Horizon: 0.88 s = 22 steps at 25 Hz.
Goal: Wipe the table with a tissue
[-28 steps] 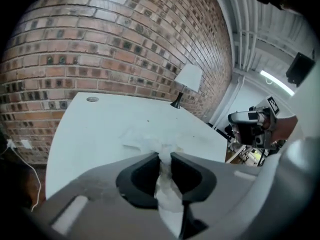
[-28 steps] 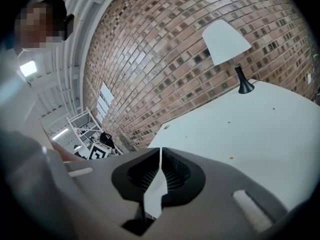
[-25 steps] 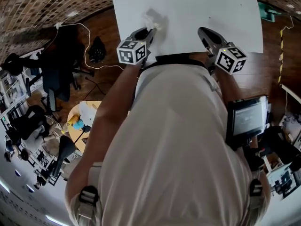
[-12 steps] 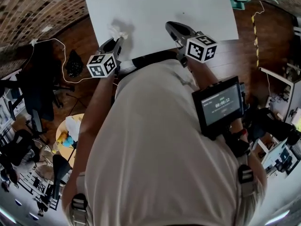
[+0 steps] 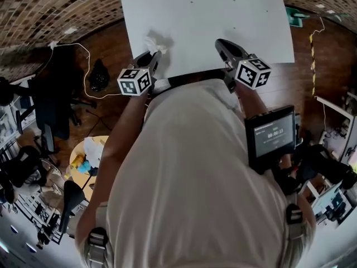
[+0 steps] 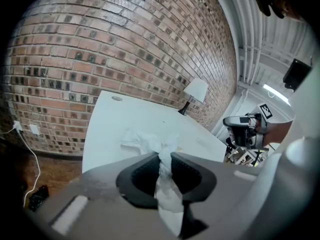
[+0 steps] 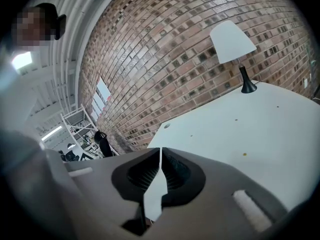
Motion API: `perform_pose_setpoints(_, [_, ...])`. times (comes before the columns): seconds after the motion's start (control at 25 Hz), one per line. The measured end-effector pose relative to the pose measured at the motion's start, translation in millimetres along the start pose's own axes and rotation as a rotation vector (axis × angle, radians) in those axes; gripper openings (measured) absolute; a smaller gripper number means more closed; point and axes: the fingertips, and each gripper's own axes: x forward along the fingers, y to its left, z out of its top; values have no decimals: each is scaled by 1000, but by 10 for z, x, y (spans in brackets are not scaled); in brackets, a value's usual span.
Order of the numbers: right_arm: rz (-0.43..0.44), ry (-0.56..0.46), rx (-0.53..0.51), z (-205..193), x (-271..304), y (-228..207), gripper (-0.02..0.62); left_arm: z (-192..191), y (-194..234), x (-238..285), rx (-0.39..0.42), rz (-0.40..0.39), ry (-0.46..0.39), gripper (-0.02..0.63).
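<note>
A crumpled white tissue [image 5: 153, 43] lies on the white table [image 5: 223, 15] near its front left corner. My left gripper [image 5: 154, 54] is shut on the tissue's near end. In the left gripper view the tissue [image 6: 150, 141] fans out on the table [image 6: 115, 129] ahead of the left gripper [image 6: 164, 158], with a twisted strand pinched between the jaws. My right gripper [image 5: 221, 42] hovers over the table's front edge, its jaws shut with nothing in them. The right gripper [image 7: 160, 154] looks across the bare table [image 7: 250, 129].
A white-shaded lamp [image 7: 232, 41] stands at the table's far end against the brick wall [image 6: 100, 49]. A small screen [image 5: 272, 135] hangs at the person's right side. Office chairs [image 5: 53, 102], a cable and a low round table [image 5: 89, 152] stand on the wooden floor to the left.
My left gripper has dragged the tissue across the table toward its left edge, mostly in the earlier half second. The right gripper has stayed shut near the front edge.
</note>
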Motion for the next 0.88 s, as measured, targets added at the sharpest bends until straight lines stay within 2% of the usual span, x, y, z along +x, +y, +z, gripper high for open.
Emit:
perform_pose_setpoints(0.24, [13, 3, -2, 211, 72, -284, 18, 229, 42, 247, 5, 36, -1, 66])
perform_pose_setpoints(0.44, [34, 21, -34, 451, 15, -546, 18, 548, -55, 670, 21, 64, 10, 66])
perform_pose_setpoints(0.6, [39, 18, -10, 605, -20, -831, 18, 808, -133, 1015, 46, 101, 27, 66])
perform_pose_setpoints(0.88, [33, 11, 7, 787, -198, -1233, 18, 983, -103, 1494, 75, 191, 108, 67])
